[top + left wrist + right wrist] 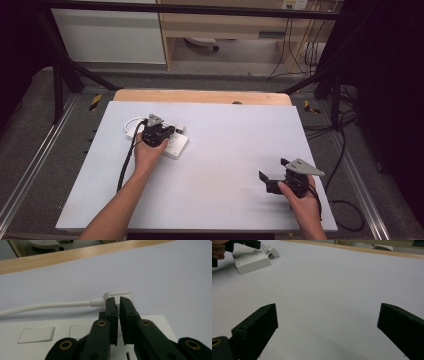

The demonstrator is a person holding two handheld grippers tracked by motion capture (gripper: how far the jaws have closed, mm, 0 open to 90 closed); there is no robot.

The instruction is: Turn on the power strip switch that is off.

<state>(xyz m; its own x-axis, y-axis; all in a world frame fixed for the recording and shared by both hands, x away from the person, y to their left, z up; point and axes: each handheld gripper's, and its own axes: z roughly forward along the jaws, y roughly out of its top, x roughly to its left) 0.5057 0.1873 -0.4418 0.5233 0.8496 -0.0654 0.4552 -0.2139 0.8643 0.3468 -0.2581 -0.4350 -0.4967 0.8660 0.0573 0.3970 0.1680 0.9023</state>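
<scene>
Your table (220,195) is the biggest thing here, a pale sheet with a wooden strip (200,96) along its far edge. On its left half, towards the far side, lies the white power strip (176,145), flat on the sheet; in the left gripper view you look across its top, with two blank rectangular panels (37,334) side by side. A white cable (45,306) runs in from the left of that view and ends in a flat white plug (120,294), which lies just past the strip's far edge.

Your left hand (147,154) holds the left gripper (167,132) over the strip. In the left gripper view its tips (117,303) reach the plug's near side, and the jaws stand almost together with a thin slit between them. You have nothing pinched in that slit, as far as it shows; whether the tips actually touch the plug is not clear.

Your right hand (302,200) keeps the right gripper (272,175) near the table's right front corner, well apart from the strip. Its jaws are spread wide with bare table between them, and they hold nothing. In the right gripper view the strip (250,262) sits far off at the upper left
</scene>
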